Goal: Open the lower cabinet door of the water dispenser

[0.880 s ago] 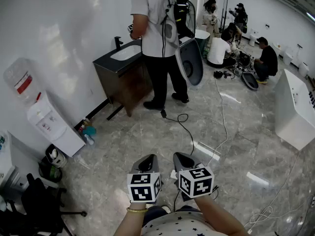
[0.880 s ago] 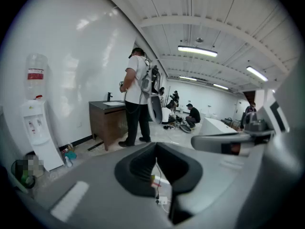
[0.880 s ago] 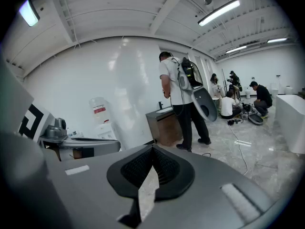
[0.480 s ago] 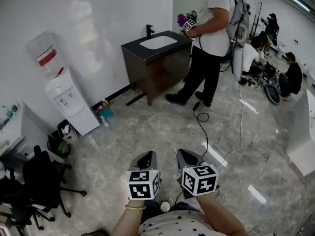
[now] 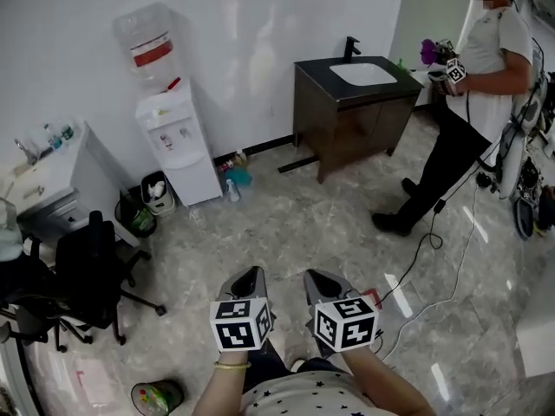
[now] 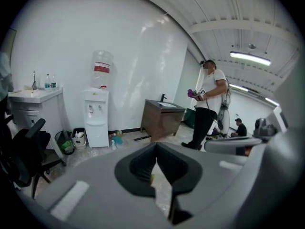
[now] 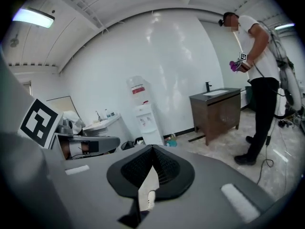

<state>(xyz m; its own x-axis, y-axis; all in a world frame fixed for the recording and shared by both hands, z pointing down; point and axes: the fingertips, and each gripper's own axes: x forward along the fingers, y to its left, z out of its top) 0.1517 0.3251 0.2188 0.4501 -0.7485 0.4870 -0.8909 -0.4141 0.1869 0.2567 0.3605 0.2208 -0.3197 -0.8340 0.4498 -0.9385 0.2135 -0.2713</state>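
Note:
The white water dispenser (image 5: 178,146) stands against the far wall with a clear bottle (image 5: 149,46) on top. Its lower cabinet door (image 5: 198,178) is closed. It also shows far off in the left gripper view (image 6: 96,123) and the right gripper view (image 7: 147,123). Both grippers are held side by side close to the person's body, well short of the dispenser. The left gripper (image 5: 247,276) has its jaws together with nothing between them (image 6: 155,147). The right gripper (image 5: 317,277) is likewise shut and empty (image 7: 152,149).
A dark sink vanity (image 5: 355,111) stands right of the dispenser, with a person (image 5: 473,120) beside it. A black office chair (image 5: 87,276) and white counter (image 5: 52,180) are at left. Small bins (image 5: 154,193) and spray bottles (image 5: 232,180) flank the dispenser. A cable (image 5: 434,267) crosses the floor.
The view has swung left: the dispenser has shifted from the left edge toward the upper middle, and the chair and counter have come in. Both grippers keep their place, shut.

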